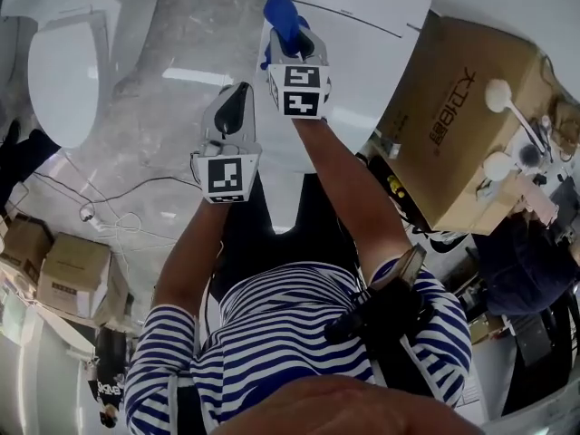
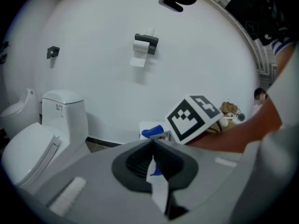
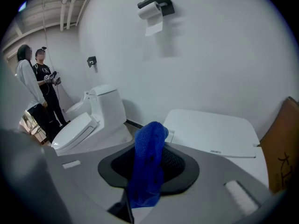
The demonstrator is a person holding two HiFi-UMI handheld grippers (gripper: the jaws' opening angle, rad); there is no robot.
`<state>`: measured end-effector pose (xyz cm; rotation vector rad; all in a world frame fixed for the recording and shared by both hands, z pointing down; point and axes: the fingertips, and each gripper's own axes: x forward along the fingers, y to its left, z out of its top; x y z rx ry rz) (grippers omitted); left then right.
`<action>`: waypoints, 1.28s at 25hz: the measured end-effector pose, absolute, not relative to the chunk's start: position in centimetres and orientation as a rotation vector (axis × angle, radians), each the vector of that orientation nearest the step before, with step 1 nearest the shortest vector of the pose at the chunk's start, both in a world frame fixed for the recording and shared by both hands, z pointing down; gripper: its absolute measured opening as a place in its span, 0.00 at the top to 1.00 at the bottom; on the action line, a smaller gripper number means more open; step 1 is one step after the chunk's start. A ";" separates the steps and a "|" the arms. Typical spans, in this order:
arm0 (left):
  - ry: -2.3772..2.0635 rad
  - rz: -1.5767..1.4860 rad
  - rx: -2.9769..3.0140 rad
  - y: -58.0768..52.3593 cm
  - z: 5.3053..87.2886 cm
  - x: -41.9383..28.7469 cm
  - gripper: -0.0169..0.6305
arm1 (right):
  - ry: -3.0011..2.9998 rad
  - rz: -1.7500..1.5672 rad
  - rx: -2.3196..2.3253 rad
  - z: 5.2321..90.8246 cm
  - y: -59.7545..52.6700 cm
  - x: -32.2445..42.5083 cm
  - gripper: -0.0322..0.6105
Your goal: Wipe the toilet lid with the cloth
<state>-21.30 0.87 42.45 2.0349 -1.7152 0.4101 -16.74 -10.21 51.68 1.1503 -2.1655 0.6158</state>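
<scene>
Blue cloth [image 3: 147, 171] pinched between right gripper [image 3: 148, 146] fingers; left gripper [image 2: 152, 146] fingers pressed together.

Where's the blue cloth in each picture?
Head view: the blue cloth sticks up near the top middle, pinched in the right gripper.
Left gripper view: a small blue bit of it shows just below the middle.
Right gripper view: it hangs in the middle, between the jaws.
Shared landmark: the other toilet, at the left in all three.
</scene>
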 end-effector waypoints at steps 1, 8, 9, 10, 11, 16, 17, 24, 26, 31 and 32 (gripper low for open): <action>-1.711 0.413 2.027 1.0 43.1 -21.6 0.97 | -2.153 0.626 1.146 52.9 -9.9 -17.0 0.76; -1.664 0.440 2.030 1.5 46.4 -22.7 0.97 | -2.071 0.661 1.120 59.5 -8.3 -18.2 0.76; -1.662 0.440 2.028 1.6 46.7 -22.7 0.97 | -2.066 0.659 1.118 59.9 -8.1 -18.1 0.76; -1.659 0.439 2.025 1.6 46.8 -22.6 0.97 | -2.065 0.653 1.115 60.1 -8.0 -18.1 0.76; -1.657 0.437 2.023 1.7 46.9 -22.5 0.97 | -2.067 0.646 1.112 60.2 -7.9 -18.0 0.76; -1.647 0.436 2.035 1.4 47.0 -21.5 0.97 | -2.068 0.651 1.117 60.3 -7.9 -17.2 0.76; -1.645 0.434 2.038 1.3 47.0 -21.2 0.97 | -2.064 0.656 1.122 60.3 -7.9 -16.7 0.76; -1.591 0.434 2.087 0.1 46.7 -16.8 0.97 | -2.017 0.683 1.180 60.4 -8.2 -10.8 0.76; -1.573 0.434 2.104 -0.3 46.7 -14.8 0.97 | -1.999 0.701 1.196 60.6 -8.2 -8.5 0.76; -1.502 0.447 2.160 -1.2 46.8 -9.4 0.97 | -1.959 0.717 1.264 60.8 -8.4 -1.9 0.76; -1.491 0.448 2.170 -1.4 46.9 -8.3 0.97 | -1.951 0.720 1.277 60.9 -8.4 -0.6 0.76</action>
